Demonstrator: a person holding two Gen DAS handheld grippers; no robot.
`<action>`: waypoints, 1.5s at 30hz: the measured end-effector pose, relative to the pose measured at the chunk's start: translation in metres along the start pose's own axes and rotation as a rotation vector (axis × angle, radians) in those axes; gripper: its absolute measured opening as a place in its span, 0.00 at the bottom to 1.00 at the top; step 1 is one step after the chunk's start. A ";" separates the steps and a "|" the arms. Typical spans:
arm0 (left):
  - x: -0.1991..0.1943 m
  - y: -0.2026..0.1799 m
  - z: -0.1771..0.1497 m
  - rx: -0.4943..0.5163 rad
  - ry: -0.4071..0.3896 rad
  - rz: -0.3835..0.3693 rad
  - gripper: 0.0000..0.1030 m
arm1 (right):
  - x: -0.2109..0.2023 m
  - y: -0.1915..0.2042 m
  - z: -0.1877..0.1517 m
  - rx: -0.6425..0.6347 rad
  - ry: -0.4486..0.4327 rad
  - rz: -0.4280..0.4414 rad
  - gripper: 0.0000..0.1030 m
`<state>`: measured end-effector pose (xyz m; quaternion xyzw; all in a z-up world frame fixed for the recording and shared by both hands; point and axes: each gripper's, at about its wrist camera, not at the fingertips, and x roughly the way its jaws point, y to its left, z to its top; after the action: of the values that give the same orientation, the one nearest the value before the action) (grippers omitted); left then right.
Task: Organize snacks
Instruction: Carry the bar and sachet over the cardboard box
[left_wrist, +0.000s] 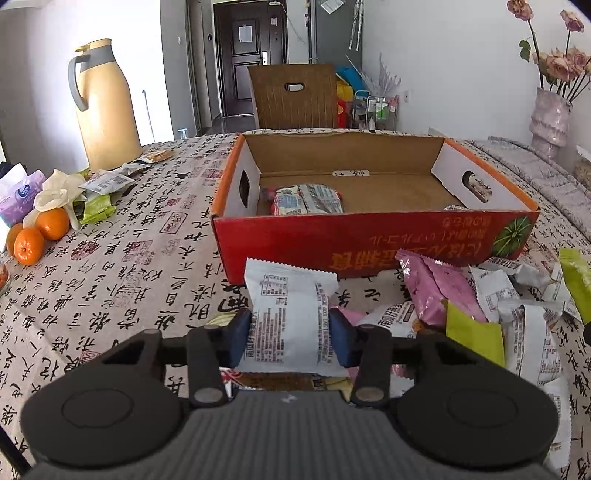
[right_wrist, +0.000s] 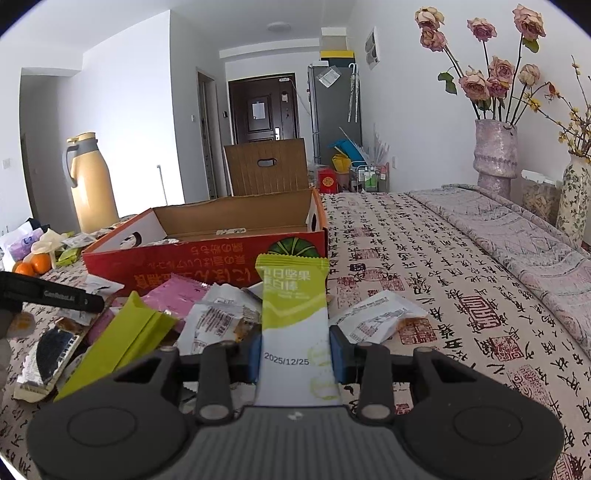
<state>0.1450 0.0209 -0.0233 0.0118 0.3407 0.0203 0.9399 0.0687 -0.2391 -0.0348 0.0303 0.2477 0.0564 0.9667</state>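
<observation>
The left gripper (left_wrist: 291, 332) clenches a white packet (left_wrist: 290, 314) at lower centre; the right gripper (right_wrist: 295, 356) clenches a green packet (right_wrist: 293, 314). Both sit below the red box (left_wrist: 369, 236); slippery wrappers could slide free, or snag its near wall.

Matt cardboard box (left_wrist: 369, 236), glossy wrappers (left_wrist: 436, 291)

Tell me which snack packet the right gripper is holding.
The green-and-white packet stamped 2025/12/25, upright between the right gripper pads. The others lie loose on the table.

Box (left_wrist: 369, 236) wall ahead, open above
</observation>
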 end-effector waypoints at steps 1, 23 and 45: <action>-0.001 0.000 0.000 -0.001 -0.002 -0.001 0.44 | 0.001 0.000 0.000 0.000 -0.001 0.000 0.35; -0.038 -0.007 0.038 -0.013 -0.157 -0.037 0.45 | 0.014 0.017 0.050 -0.036 -0.120 0.019 0.35; 0.010 -0.020 0.116 -0.048 -0.229 -0.035 0.44 | 0.117 0.053 0.143 -0.075 -0.156 0.049 0.35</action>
<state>0.2277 0.0005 0.0579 -0.0145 0.2308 0.0108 0.9728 0.2351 -0.1766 0.0395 0.0046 0.1683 0.0866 0.9819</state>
